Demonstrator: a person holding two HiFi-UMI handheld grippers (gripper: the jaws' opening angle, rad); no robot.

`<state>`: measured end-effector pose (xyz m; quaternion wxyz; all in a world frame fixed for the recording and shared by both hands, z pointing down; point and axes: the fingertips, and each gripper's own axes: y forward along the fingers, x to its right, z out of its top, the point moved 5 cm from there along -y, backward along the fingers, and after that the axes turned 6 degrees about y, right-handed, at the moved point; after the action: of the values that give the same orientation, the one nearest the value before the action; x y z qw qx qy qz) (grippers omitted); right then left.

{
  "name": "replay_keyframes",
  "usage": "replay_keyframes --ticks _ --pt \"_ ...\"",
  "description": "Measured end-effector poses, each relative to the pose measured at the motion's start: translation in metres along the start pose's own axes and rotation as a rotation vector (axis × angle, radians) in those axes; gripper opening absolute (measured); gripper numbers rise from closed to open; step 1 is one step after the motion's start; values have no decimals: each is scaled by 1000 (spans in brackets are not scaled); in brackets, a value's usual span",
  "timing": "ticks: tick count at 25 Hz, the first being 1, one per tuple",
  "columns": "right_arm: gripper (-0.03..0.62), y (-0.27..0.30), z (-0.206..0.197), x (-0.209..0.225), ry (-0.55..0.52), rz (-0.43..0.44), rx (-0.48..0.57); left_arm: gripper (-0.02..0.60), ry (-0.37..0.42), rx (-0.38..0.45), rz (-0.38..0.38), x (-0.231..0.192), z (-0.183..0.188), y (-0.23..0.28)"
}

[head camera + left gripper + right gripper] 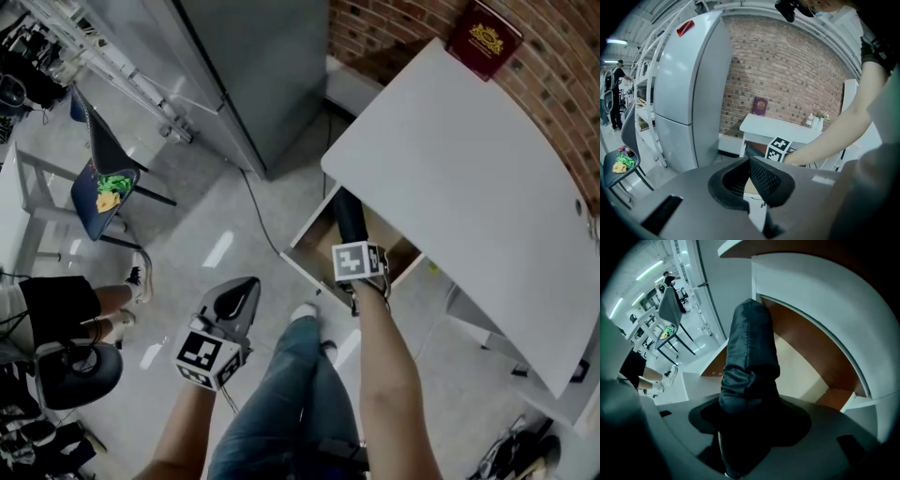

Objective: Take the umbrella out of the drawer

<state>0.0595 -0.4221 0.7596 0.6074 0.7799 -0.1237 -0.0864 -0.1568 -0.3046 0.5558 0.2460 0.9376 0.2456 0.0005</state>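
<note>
The umbrella [349,217], dark and folded in its sleeve, stands nearly upright out of the open drawer [302,261] under the white desk [450,159]. My right gripper [352,242] points steeply down and is shut on its near end. In the right gripper view the umbrella [752,348] rises from between the jaws of the right gripper [750,423], above the drawer's brown inside [806,366]. My left gripper [246,286] hangs to the left over the floor, shut and empty. In the left gripper view the left gripper's [750,161] tips meet, facing the desk.
A grey fridge [253,66] stands behind the drawer, with a cable [258,211] on the floor beside it. A red book [485,37] lies at the desk's far end. A chair [103,187] and a seated person [66,305] are at the left.
</note>
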Motion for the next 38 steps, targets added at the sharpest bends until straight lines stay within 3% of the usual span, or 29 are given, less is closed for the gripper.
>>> replay_keyframes --ticks 7,12,29,38 --pt "258 -60 -26 -10 -138 5 12 -3 31 1 0 19 39 -29" --pt "258 -110 -37 -15 -176 18 56 -3 66 88 7 28 63 -43" --pt "258 -273 -56 -11 -121 128 324 -3 145 224 0 81 132 -70" --pt "258 -353 -61 3 -54 174 527 -3 197 307 -23 108 173 -69"
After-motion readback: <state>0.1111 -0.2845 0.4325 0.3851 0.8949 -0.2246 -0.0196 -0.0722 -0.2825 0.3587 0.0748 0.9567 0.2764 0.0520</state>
